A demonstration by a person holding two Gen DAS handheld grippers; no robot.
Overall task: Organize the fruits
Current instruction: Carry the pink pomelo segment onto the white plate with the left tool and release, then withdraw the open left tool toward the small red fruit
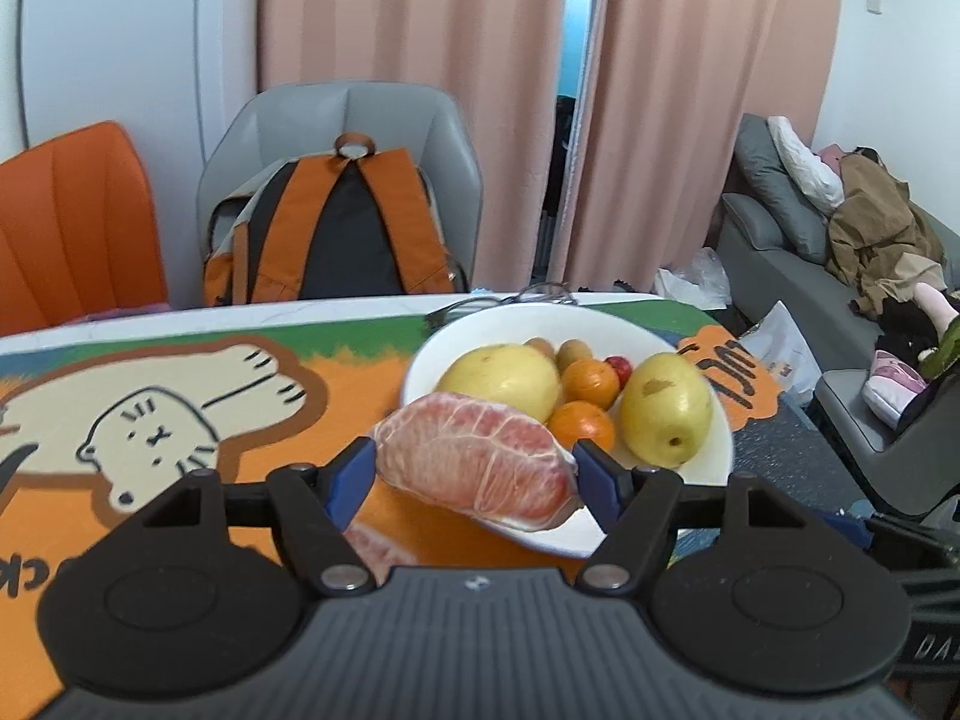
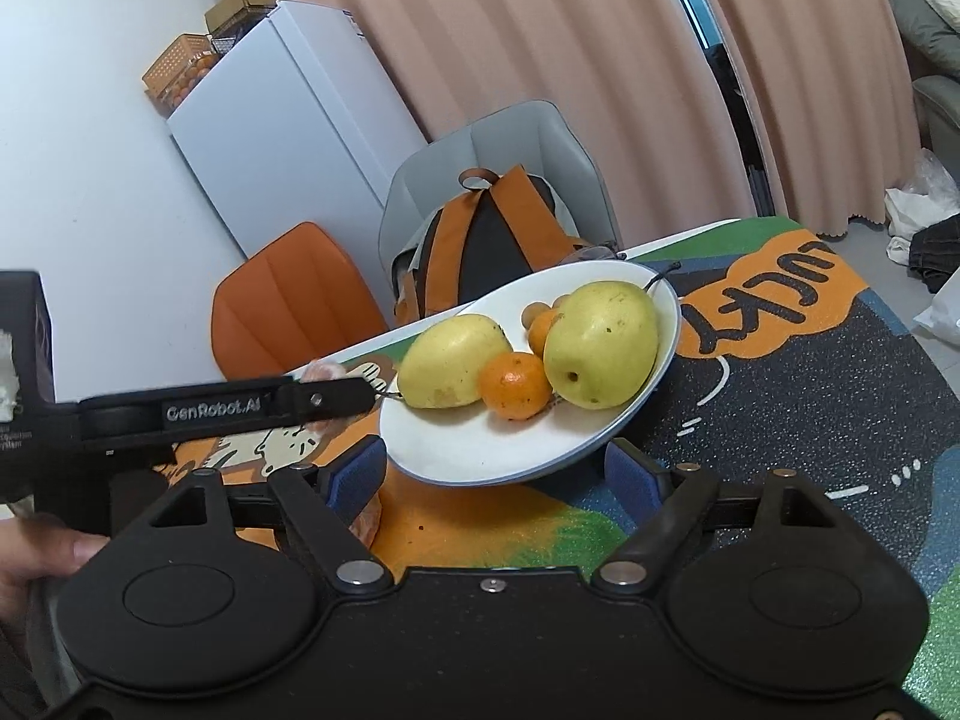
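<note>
My left gripper [image 1: 474, 471] is shut on a peeled pink pomelo piece [image 1: 474, 456], held just above the near rim of the white plate [image 1: 714, 462]. The plate holds two yellow pears [image 1: 666, 408], mandarins [image 1: 591, 383], a small red fruit [image 1: 620, 366] and small brown fruits [image 1: 575, 353]. Another pomelo piece [image 1: 378, 552] lies on the mat under the left gripper. My right gripper [image 2: 495, 474] is open and empty, its blue pads either side of the plate's near rim [image 2: 480, 468]. The left gripper's side [image 2: 240, 408] shows in the right wrist view, with the pomelo piece [image 2: 324, 371] behind it.
A colourful cartoon mat [image 1: 180, 408] covers the table. An orange chair [image 1: 72, 222] and a grey chair with an orange backpack [image 1: 342, 228] stand behind it. A sofa with clothes [image 1: 840, 228] is at the right. A white fridge [image 2: 282, 120] stands by the wall.
</note>
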